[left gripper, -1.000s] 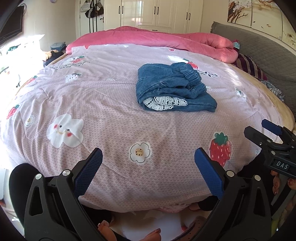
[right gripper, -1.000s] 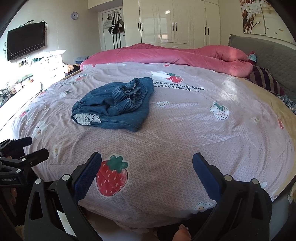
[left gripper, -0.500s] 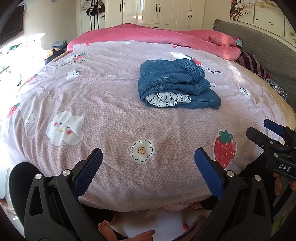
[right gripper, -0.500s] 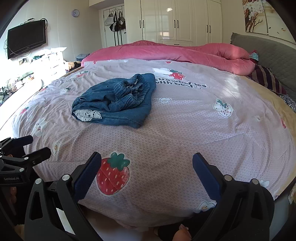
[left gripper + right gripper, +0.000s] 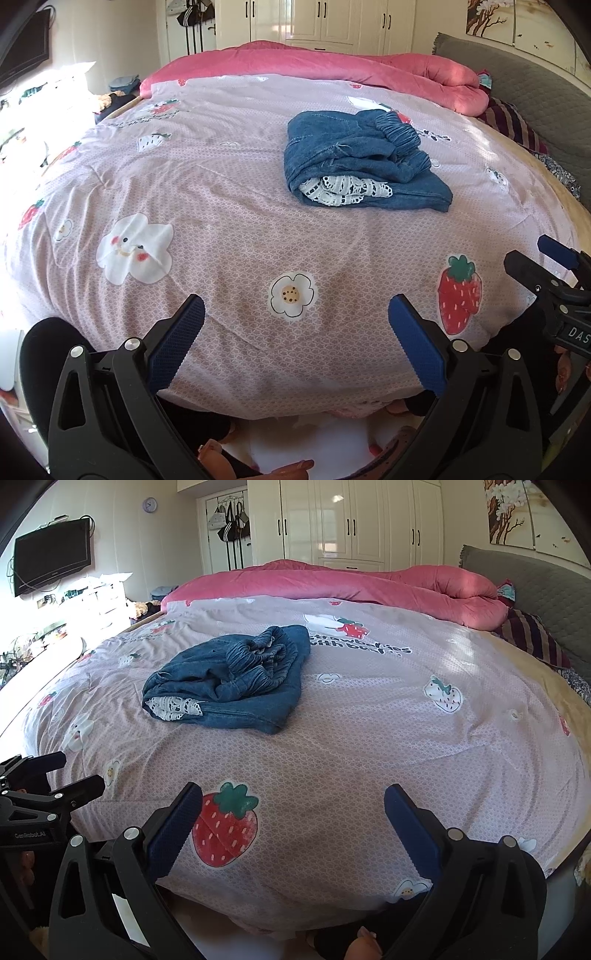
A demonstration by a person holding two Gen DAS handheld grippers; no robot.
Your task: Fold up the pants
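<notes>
While both claws hover at the near bed edge, the left gripper (image 5: 295, 325) and right gripper (image 5: 293, 812) are spread wide, pinching nothing. Bare pink strawberry-print quilt (image 5: 229, 192) lies between them and the folded blue denim pants with white lace trim (image 5: 354, 162), mid-bed. Beyond: rolled pink comforter (image 5: 369, 583), white wardrobe (image 5: 351, 520).

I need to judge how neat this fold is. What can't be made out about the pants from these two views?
- Bundled blue denim pants with white lace trim: leg ends and lower layers, both views; the upper folds cover them.
- Far side of the bundle, both views; its own bulk hides it.
- Lace: what it is attached to, tucked under denim.
- Open left gripper and open right gripper touch nothing.
</notes>
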